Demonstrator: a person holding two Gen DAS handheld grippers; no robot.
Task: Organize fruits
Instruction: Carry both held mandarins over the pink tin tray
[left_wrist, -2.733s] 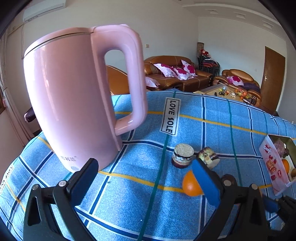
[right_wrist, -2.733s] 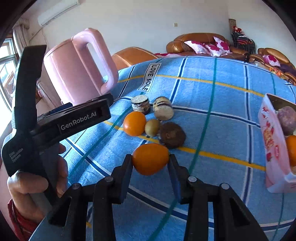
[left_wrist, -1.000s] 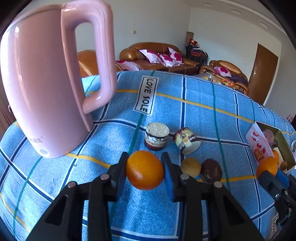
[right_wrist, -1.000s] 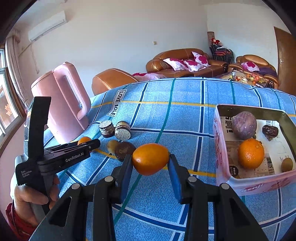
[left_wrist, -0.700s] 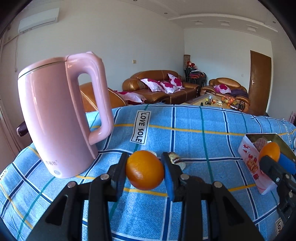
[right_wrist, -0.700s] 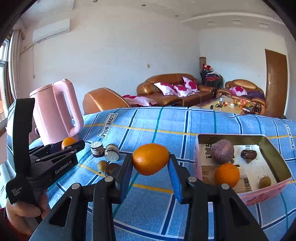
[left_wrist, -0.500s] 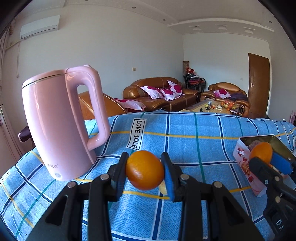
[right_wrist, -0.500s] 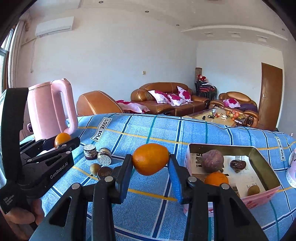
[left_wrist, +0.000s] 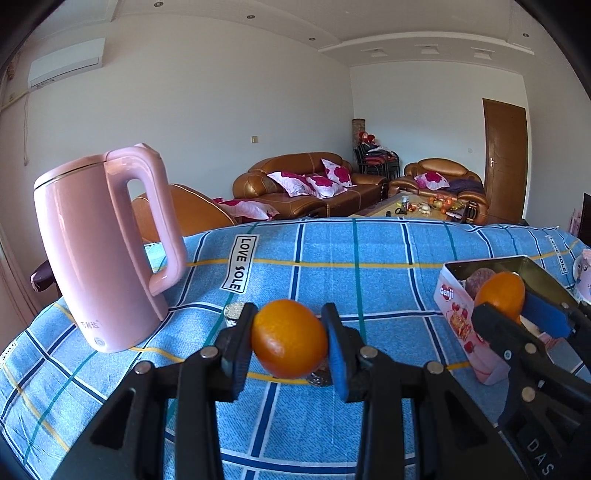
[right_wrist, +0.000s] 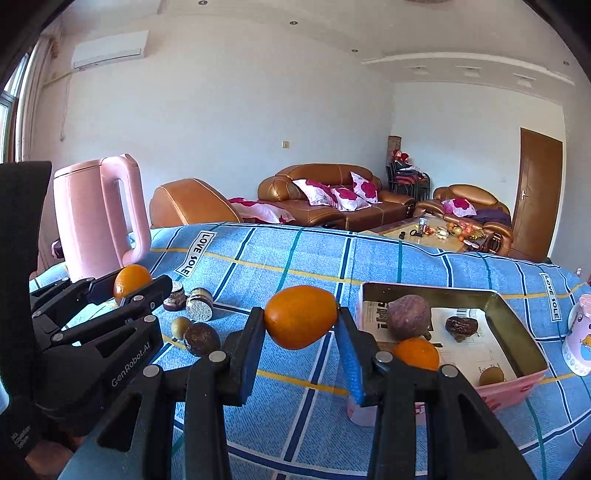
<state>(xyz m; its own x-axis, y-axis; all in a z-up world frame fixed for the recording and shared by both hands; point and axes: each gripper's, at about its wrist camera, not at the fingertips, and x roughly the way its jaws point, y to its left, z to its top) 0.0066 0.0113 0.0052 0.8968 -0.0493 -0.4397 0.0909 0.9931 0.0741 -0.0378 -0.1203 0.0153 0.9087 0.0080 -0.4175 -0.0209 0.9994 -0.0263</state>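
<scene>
My left gripper (left_wrist: 289, 343) is shut on a round orange (left_wrist: 289, 344), held above the blue checked cloth; in the right wrist view the same gripper (right_wrist: 133, 281) shows at the left with its orange (right_wrist: 131, 279). My right gripper (right_wrist: 300, 318) is shut on an oval orange (right_wrist: 300, 316), just left of the pink tin box (right_wrist: 502, 389); in the left wrist view this gripper (left_wrist: 503, 300) hangs by the box (left_wrist: 456, 314). The box holds a purple fruit (right_wrist: 409, 316), an orange (right_wrist: 417, 353), a dark date (right_wrist: 461, 326) and a small kiwi (right_wrist: 491, 375).
A pink kettle (left_wrist: 96, 251) stands at the left on the cloth. Two small round cakes (right_wrist: 188, 301), a kiwi (right_wrist: 180, 326) and a dark brown fruit (right_wrist: 201, 339) lie between the grippers. A pink-white cup (right_wrist: 578, 338) stands right of the box.
Both grippers rose and tipped up, each still gripping its orange. The left one moved back from the kettle; the right one stands closer to the box.
</scene>
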